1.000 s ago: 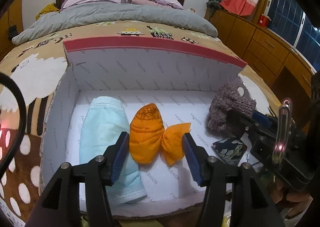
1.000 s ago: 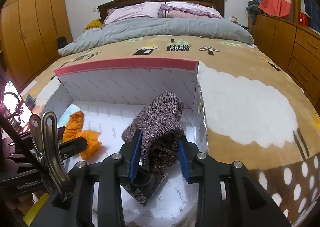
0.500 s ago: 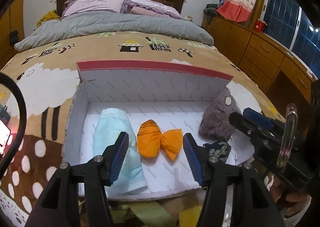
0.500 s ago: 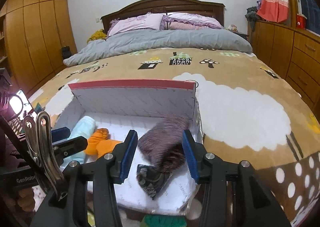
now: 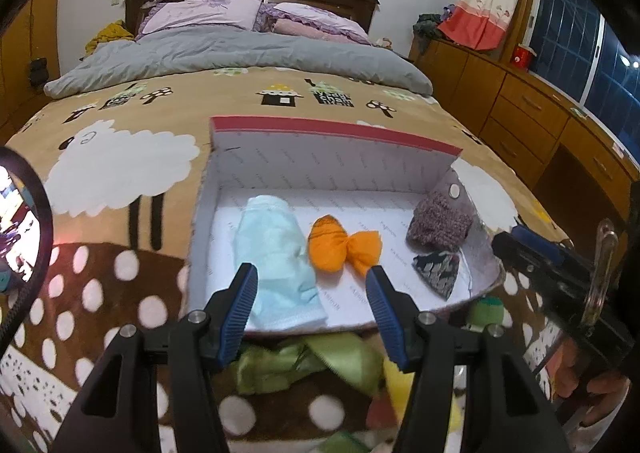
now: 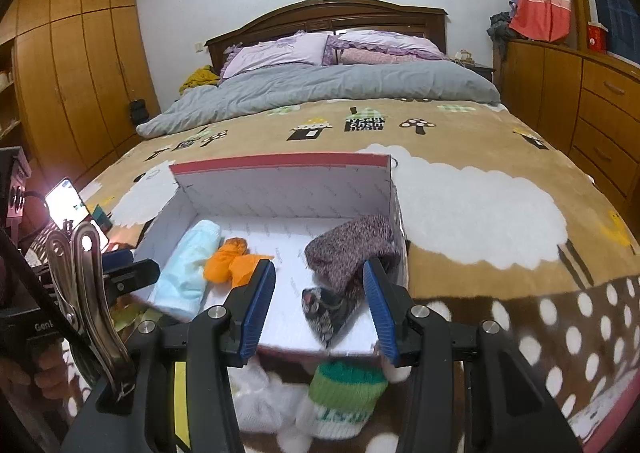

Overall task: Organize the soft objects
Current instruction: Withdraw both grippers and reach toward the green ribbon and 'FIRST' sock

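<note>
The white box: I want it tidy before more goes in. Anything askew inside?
Mostly neat. In the white box, the light blue roll and orange bundle lie side by side, but the purple knit piece slumps against the right wall, overlapping the dark patterned cloth.

Box lining: small grey word "FASHION" repeated over floor and walls, legible on floor near 6 o'clock of orange cloth; blanket: black sign among house drawings, white letters partly legible, "cham" in second line, rest blurred; left gripper body at 9 o'clock in right view: white "Gen…", cut off; green-white sock: green lettering, blurred, unreadable.
</note>
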### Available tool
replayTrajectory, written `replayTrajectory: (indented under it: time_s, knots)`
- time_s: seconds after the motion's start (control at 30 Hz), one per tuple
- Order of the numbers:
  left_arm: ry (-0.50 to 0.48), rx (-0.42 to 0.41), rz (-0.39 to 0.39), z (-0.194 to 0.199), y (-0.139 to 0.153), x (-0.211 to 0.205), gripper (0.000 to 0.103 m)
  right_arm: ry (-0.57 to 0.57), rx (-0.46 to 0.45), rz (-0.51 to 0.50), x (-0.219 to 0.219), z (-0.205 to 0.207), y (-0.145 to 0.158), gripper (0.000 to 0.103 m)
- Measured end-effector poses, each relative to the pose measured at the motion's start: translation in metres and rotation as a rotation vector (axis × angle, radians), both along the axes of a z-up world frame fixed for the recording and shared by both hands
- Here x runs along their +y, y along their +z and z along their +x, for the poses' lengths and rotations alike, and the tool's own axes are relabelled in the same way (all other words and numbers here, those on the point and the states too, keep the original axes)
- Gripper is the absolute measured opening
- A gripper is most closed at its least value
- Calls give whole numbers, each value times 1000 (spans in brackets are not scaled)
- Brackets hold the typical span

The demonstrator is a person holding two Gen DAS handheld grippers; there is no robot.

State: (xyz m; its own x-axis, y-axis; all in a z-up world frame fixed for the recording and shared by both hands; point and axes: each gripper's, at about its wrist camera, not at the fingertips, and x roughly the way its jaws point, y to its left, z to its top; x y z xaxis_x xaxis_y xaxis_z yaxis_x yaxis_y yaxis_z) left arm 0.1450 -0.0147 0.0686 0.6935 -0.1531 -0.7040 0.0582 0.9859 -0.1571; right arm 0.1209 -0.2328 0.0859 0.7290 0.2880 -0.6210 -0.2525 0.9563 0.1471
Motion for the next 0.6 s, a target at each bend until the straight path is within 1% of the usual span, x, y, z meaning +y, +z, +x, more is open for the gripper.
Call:
replayTrajectory:
  time_s: [0.3, 0.6]
  knots:
    - [27, 13, -11, -27, -7, 18, 60, -18, 29, 11, -8, -28, -7, 47]
    - [45, 73, -28, -36, -33, 29, 59, -14, 65, 10, -8, -51, -20, 47]
